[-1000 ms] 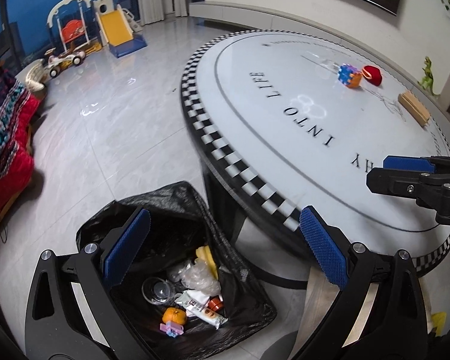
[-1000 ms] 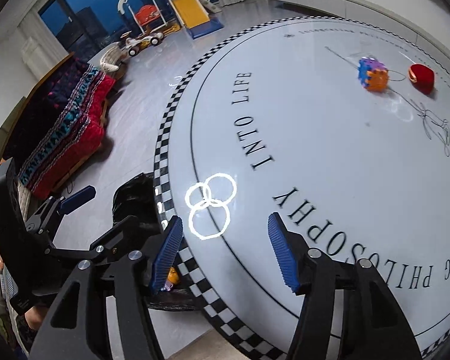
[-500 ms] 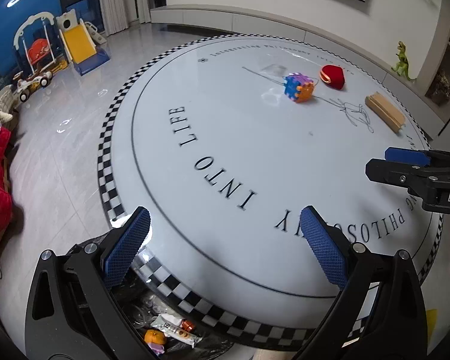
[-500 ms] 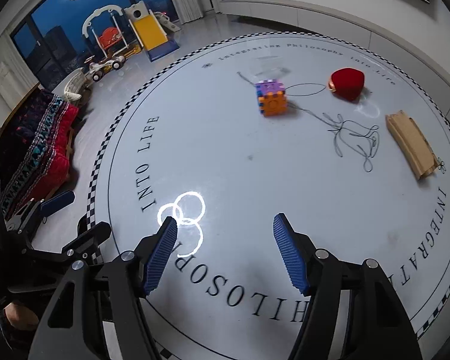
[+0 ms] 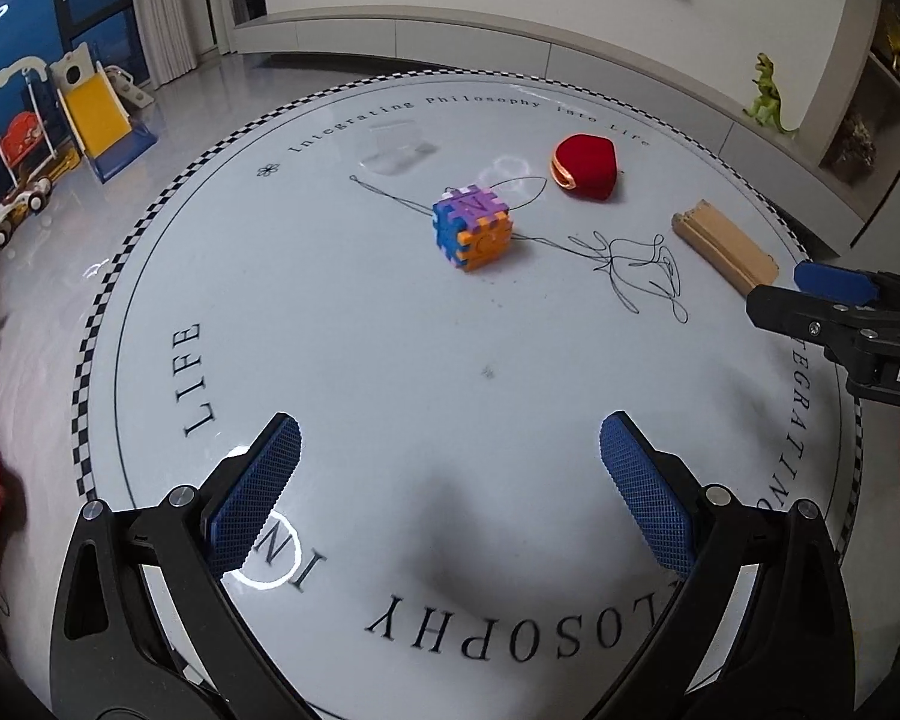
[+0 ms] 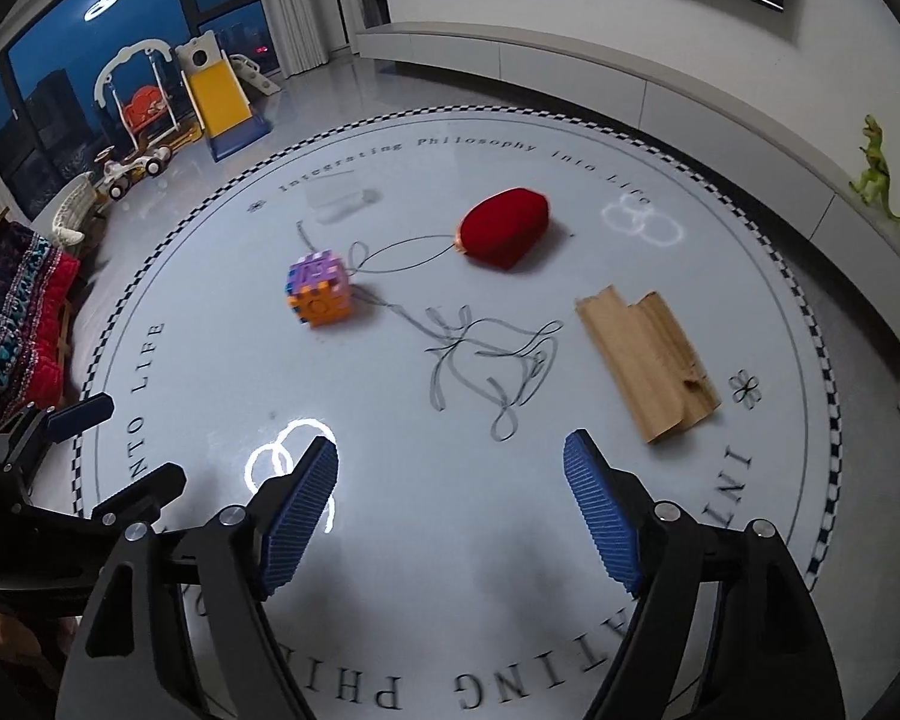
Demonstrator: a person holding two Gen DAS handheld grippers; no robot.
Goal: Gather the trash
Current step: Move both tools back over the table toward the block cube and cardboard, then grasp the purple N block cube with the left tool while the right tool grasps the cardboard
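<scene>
Over the round white table (image 5: 330,300), from the left wrist: left gripper (image 5: 450,438) tilted downward above the near lettering, blue pads spread wide and released, nothing but bare tabletop between them. Farther back, near the middle of the table, purple-and-orange puzzle cube (image 5: 473,227), sitting on a black line drawing. Behind it to the right, red box (image 5: 585,167), apart from the cube. Further right, wooden piece (image 5: 725,246), lying flat near the checkered rim. Faint clear plastic item (image 5: 397,144) by the far lettering, too blurred to identify. At the right edge, right gripper (image 5: 777,291) reaching in side-on, its tips just beside the near end of the wooden piece in this view; contact impossible to tell. Green toy dinosaur (image 5: 768,96) on the ledge beyond; yellow slide (image 5: 99,114) on the floor at left.

From the right wrist: right gripper (image 6: 450,456) above the near part of the table (image 6: 750,276), jaws opening, nothing gripped, only tabletop between the pads. Ahead and left, puzzle cube (image 6: 319,291); behind it to the right, red box (image 6: 504,228); at right, wooden piece (image 6: 645,366), well apart from both. Clear plastic item (image 6: 342,198) at the far side. At the left edge, left gripper (image 6: 141,438) with pads apart and empty, over the table's left rim. Toy dinosaur (image 6: 876,168) and slide (image 6: 219,96) in the background.
</scene>
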